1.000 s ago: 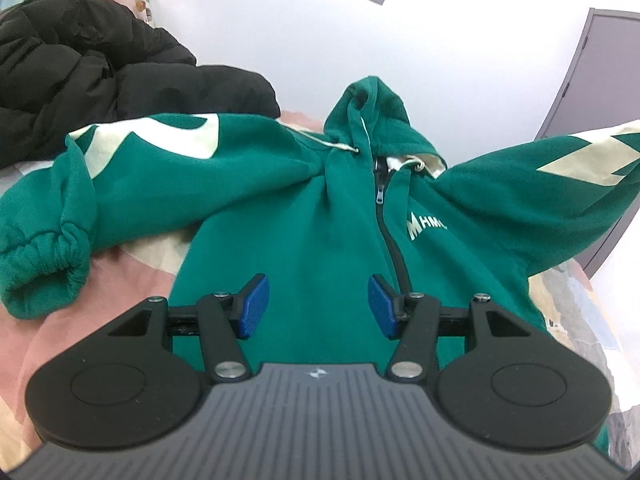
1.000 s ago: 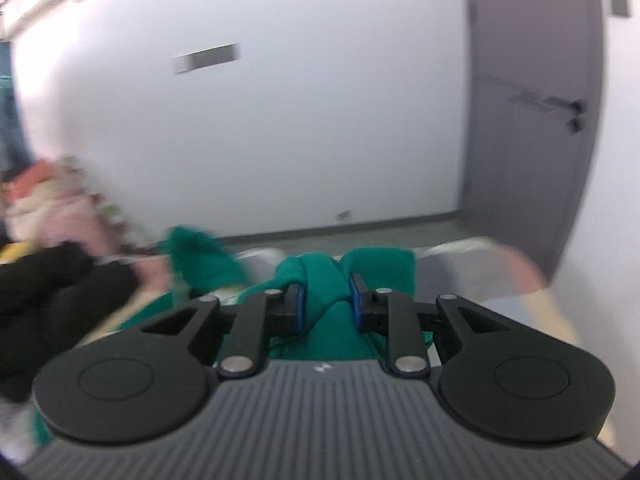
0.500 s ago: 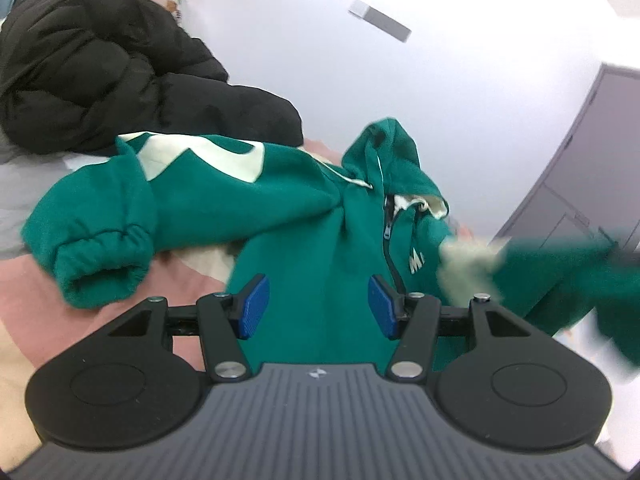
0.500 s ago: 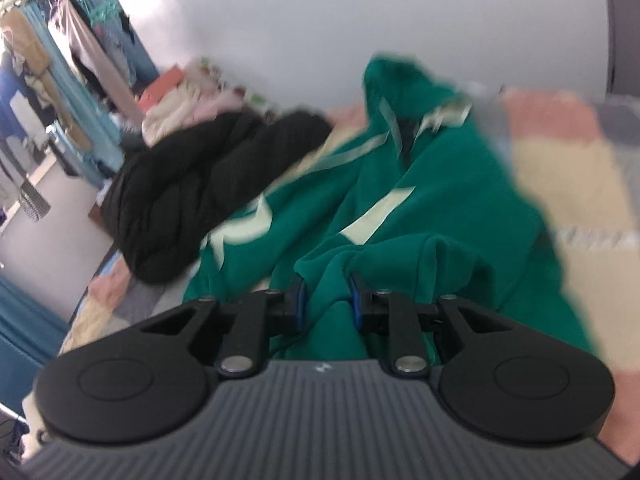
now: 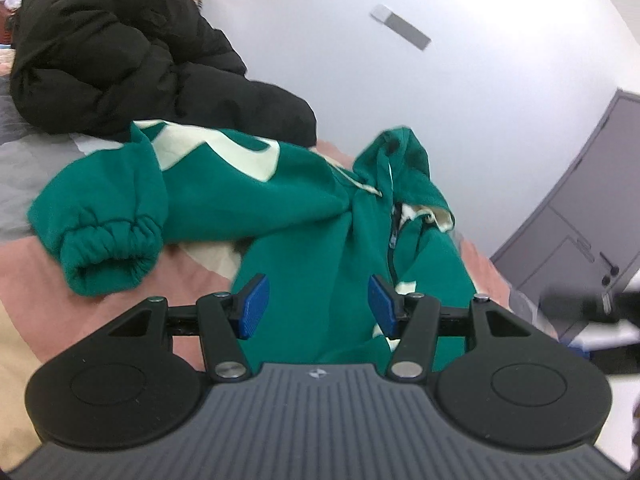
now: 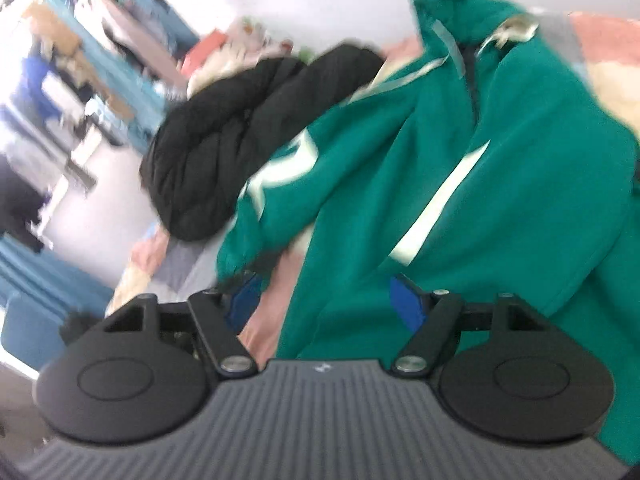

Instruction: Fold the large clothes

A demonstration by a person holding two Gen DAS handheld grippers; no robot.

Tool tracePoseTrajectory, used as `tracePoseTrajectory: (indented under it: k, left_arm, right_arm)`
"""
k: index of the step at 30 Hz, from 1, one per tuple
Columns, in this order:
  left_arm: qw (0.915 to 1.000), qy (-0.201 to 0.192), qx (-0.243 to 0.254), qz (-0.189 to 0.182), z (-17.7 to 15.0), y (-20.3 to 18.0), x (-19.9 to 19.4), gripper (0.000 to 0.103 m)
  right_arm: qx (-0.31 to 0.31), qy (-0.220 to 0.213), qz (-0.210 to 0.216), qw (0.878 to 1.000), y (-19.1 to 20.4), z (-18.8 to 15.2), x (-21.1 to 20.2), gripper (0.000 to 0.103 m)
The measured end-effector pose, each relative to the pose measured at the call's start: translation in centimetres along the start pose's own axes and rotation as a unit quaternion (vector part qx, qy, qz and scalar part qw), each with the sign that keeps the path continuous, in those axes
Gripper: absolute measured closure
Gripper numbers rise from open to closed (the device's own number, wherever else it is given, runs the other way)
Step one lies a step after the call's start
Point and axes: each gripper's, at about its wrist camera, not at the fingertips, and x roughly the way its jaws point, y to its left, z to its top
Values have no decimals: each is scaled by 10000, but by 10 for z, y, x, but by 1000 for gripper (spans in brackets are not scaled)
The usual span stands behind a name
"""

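While your right gripper (image 6: 322,300) was opening over the folded sleeve, nothing pinched, the hoodie (image 5: 304,216) lay lengthwise away on the bed; its left cuff (image 5: 104,252) sat nearer your open, empty left gripper (image 5: 316,306).

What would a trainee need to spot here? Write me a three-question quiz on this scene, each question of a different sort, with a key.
1. True or false: the left gripper is clamped on the green hoodie.
2. Which garment lies beyond the hoodie, towards the wall? A) black puffer jacket B) blue jeans C) white shirt
3. Fill in: the hoodie's elastic cuff rests on the ____ part of the bed cover.

Key
1. False: its blue pads stand apart, with no fabric pinched between them.
2. A: the black puffer jacket is piled behind it.
3. Pink.
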Motion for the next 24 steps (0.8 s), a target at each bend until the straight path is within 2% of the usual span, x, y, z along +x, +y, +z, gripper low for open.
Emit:
tracePoseTrajectory:
  k: [1, 2, 4, 5, 6, 11, 17, 22, 24]
  left_arm:
    - [10000, 35, 71, -18, -2, -4, 1, 42]
    - [9999, 60, 138, -24, -3, -8, 3, 42]
    - [9995, 131, 295, -14, -6, -14, 6, 42]
    - [9993, 157, 347, -13, -8, -16, 7, 42]
    - [9991, 188, 378, -27, -9, -18, 8, 42]
    - [9987, 241, 451, -29, -13, -23, 16, 42]
    - [9985, 279, 473, -9, -14, -27, 28, 42]
    - [9982, 288, 521, -34, -17, -29, 33, 42]
    - [9982, 256, 539, -48, -18, -30, 34, 42]
  right_arm:
    - [77, -138, -26, 9999, -12, 8, -1, 30]
    - [246, -517, -111, 9983, -44, 23, -9, 30]
    - [335, -678, -198, 9969, -58, 29, -9, 30]
    - [635, -954, -429, 9925, -94, 39, -6, 29]
    - [635, -954, -429, 9925, -94, 39, -6, 28]
    - [1522, -1129, -777, 9788, -180, 46, 6, 28]
    - [2092, -886, -1124, 9673, -245, 45, 29, 28]
    - [2245, -910, -716, 9676, -271, 53, 42, 28]
    - [2323, -1052, -268, 9666, -277, 55, 41, 39]
